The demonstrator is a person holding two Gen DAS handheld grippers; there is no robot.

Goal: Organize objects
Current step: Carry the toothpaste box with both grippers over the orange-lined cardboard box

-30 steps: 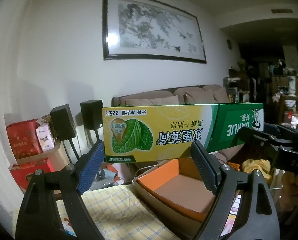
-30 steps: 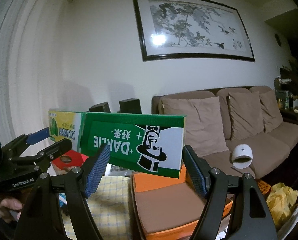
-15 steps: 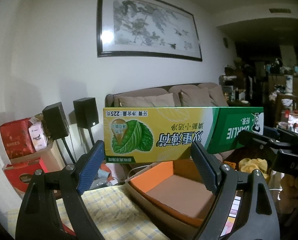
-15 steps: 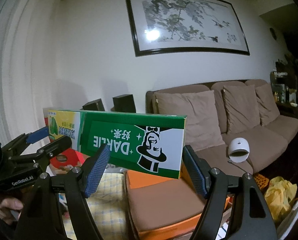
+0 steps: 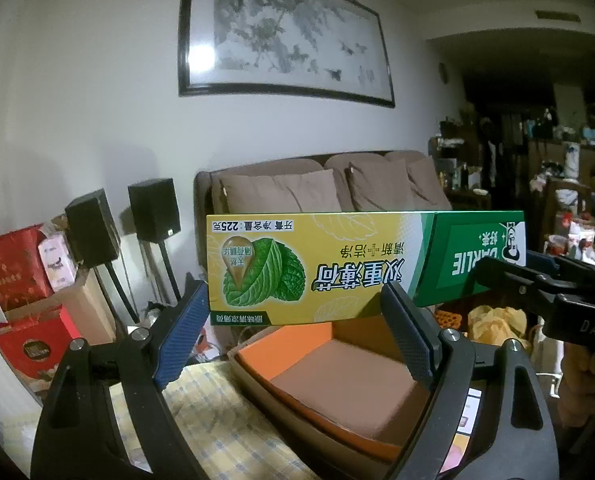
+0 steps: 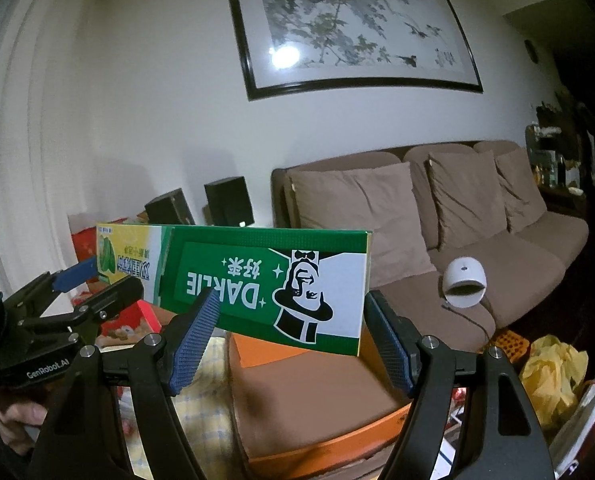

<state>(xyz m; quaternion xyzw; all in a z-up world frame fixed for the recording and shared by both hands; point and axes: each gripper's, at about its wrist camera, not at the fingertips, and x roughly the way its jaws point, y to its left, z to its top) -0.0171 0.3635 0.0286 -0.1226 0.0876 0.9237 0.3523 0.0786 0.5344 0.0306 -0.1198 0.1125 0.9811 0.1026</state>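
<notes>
A long yellow and green toothpaste box [image 5: 337,268] is held upside down in the air by both grippers. My left gripper [image 5: 297,312] is shut on its yellow end. My right gripper [image 6: 293,320] is shut on its green end [image 6: 281,284]. Below it sits an open orange box with a brown inside [image 5: 349,380], seen also in the right wrist view [image 6: 317,396]. The right gripper shows at the right of the left wrist view [image 5: 545,288], and the left gripper at the left of the right wrist view [image 6: 77,296].
The orange box rests on a yellow checked cloth [image 5: 217,420]. A brown sofa [image 6: 457,216] stands behind, with a white device [image 6: 465,280] on its seat. Two black speakers [image 5: 153,208] and red gift boxes [image 5: 17,272] are at the left. A yellow bag [image 6: 553,364] is at the right.
Both grippers have carried the toothpaste box slightly lower and closer over the orange box; the view has shifted a little. The grips are unchanged.
</notes>
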